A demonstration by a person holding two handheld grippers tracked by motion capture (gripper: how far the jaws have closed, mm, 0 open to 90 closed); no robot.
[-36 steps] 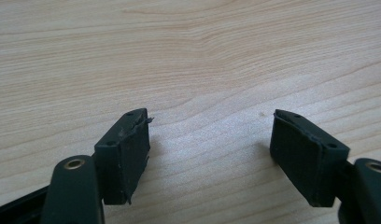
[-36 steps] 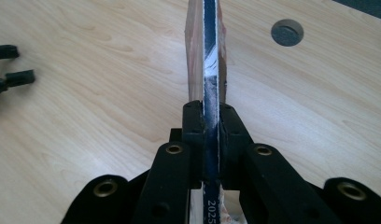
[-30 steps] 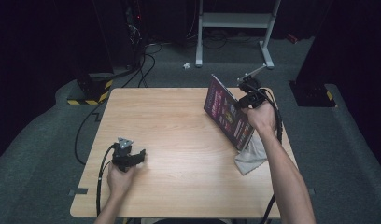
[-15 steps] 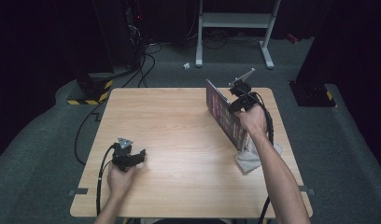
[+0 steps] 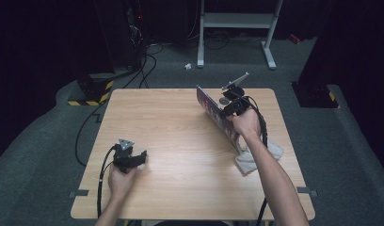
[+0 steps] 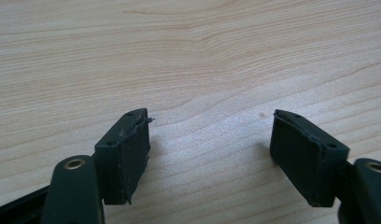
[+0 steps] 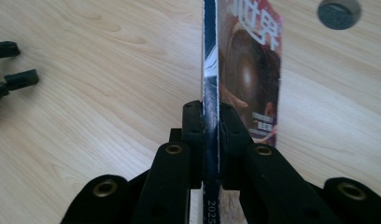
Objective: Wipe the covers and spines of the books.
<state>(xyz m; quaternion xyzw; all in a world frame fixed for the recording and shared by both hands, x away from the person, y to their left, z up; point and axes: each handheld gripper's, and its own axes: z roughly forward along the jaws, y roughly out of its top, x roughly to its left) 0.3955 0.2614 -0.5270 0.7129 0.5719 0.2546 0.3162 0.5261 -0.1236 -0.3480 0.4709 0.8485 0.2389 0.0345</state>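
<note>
My right gripper (image 5: pixel 226 109) is shut on the edge of a thin magazine (image 5: pixel 218 117) with a purple-red cover, which it holds on edge above the right half of the wooden table (image 5: pixel 176 136). In the right gripper view the two black pads (image 7: pixel 192 122) clamp the magazine's dark spine (image 7: pixel 209 70), and the cover (image 7: pixel 248 70) faces right. My left gripper (image 5: pixel 142 159) rests near the table's front left, open; in the left gripper view its pads (image 6: pixel 125 149) stand wide apart over bare wood with nothing between them.
A crumpled white cloth (image 5: pixel 256 157) lies on the table under the right forearm. A small dark round disc (image 7: pixel 339 13) sits on the wood beyond the magazine. Cables (image 5: pixel 148 52) and a white metal stand (image 5: pixel 237 28) are on the floor behind the table.
The right hand has carried the magazine leftward and a little lower, swinging it from leaning open to more upright on edge. The left gripper has stayed where it was.
</note>
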